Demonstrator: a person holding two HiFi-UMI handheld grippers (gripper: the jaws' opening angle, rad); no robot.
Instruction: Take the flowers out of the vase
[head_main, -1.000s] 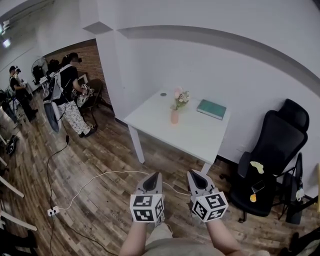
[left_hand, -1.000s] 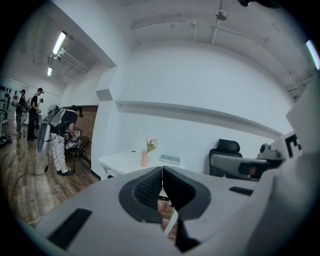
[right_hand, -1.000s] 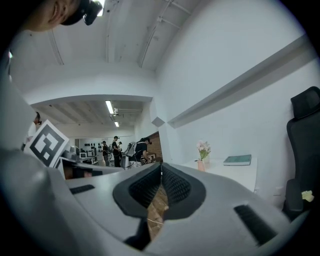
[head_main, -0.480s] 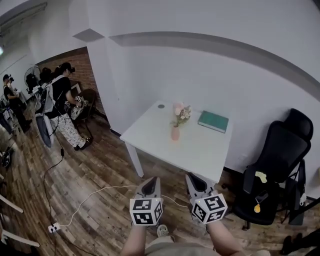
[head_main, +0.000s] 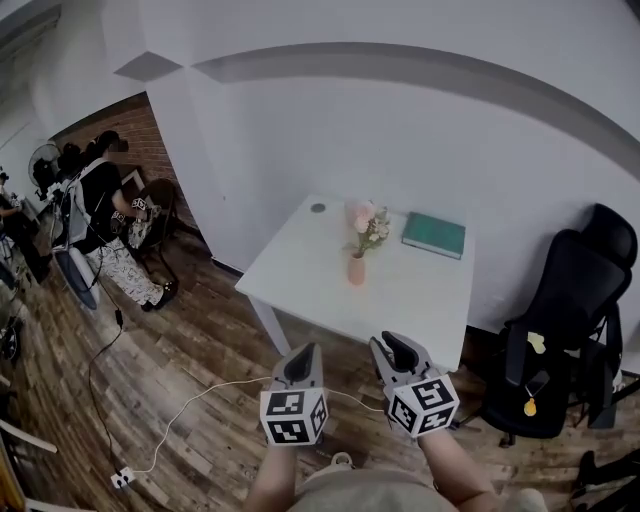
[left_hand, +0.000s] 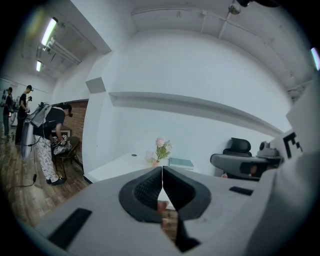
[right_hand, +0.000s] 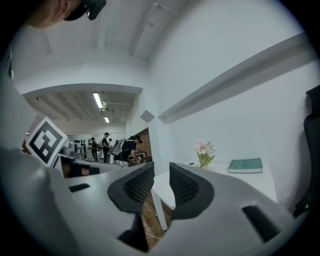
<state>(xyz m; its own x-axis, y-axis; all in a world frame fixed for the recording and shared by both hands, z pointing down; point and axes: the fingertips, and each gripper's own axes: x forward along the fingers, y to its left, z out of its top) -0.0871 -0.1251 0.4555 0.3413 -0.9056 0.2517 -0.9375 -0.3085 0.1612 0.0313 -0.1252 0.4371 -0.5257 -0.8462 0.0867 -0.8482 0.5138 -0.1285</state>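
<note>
A small pink vase (head_main: 357, 270) with pale pink flowers (head_main: 369, 226) stands upright on a white table (head_main: 300, 270) against the wall. Both grippers are held short of the table's near edge, well away from the vase. My left gripper (head_main: 303, 356) is shut with nothing in it. My right gripper (head_main: 391, 349) has its jaws opening, a narrow empty gap between them. The flowers (left_hand: 161, 147) show far ahead in the left gripper view, and the flowers (right_hand: 204, 150) also stand far ahead in the right gripper view.
A green book (head_main: 434, 234) lies on the table right of the vase. A black office chair (head_main: 560, 330) stands to the right. A white cable (head_main: 190, 400) runs across the wooden floor. Several people (head_main: 95, 215) stand at far left.
I have walked closer to the table, which looks larger and nearer. The right gripper's jaws have parted slightly. Both grippers stay side by side in front of me.
</note>
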